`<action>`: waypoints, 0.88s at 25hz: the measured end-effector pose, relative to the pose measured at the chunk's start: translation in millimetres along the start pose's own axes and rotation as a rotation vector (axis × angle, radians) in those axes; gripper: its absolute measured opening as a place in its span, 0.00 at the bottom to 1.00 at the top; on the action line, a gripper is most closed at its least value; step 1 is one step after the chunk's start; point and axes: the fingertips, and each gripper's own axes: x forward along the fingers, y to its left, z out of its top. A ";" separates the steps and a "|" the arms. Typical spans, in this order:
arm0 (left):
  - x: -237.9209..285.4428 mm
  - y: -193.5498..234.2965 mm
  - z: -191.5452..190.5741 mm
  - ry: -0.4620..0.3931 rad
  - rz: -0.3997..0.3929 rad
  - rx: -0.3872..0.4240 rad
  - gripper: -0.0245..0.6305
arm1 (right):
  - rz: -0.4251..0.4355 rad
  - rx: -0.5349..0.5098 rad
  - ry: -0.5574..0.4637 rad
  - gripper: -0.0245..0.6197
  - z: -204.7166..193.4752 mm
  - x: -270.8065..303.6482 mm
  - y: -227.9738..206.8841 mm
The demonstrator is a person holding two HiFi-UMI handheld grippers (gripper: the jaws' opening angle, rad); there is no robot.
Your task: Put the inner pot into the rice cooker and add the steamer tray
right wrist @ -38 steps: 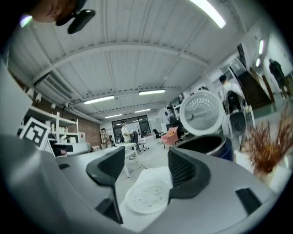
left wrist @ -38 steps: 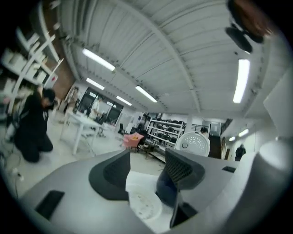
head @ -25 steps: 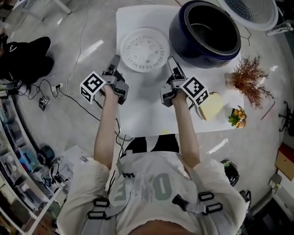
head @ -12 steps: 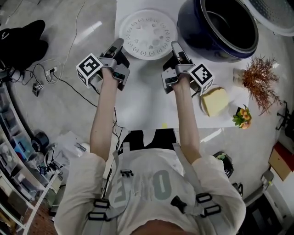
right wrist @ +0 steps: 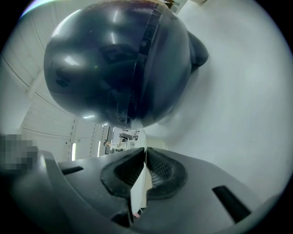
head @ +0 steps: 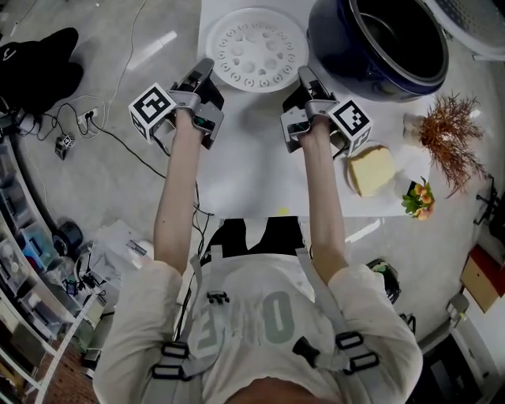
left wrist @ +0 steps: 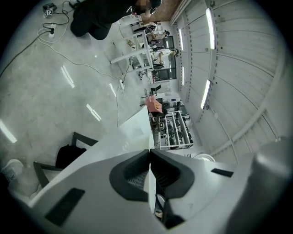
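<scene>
Now, nearest: both grippers rolled on their sides. The right gripper [head: 304, 76] has its jaws closed on a thin white edge that stands between the ribbed dark pads. The left gripper [head: 206, 71] has its jaws all but together, with a pale sliver between the pads; I judge that to be the same rim.

Tray [head: 256, 43]: a flat round disc of white plastic, with rings of small round holes. It spans the gap between the two sets of jaws and is pinched at its near-left and near-right rim. It is round, so it has no long axis, and it lies roughly level. Whether it is clear of the worktop [head: 245, 166] I cannot tell.

Cooker [head: 327, 47]: beyond the jaws and off to the right, just beside the tray's right rim. It has a glossy dark blue rounded body, which fills the right gripper view close ahead. The mouth is open and the white perforated lid [head: 473, 12] is swung back on the far side. A dark inner wall shows within. It may be the inner pot seated, but I am not certain.

Judgement: the tray is held outside the cooker. The mouth lies forward-right of both jaws, and the right gripper is the nearer one. The tray must travel rightward and stay level so it drops square into the round opening. With only a thin rim gripped and smooth plastic, it could slip if tilted.
</scene>
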 end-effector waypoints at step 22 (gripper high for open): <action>0.7 -16.0 7.4 -0.036 -0.134 0.125 0.07 | 0.209 -0.033 -0.003 0.07 2.9 10.4 10.3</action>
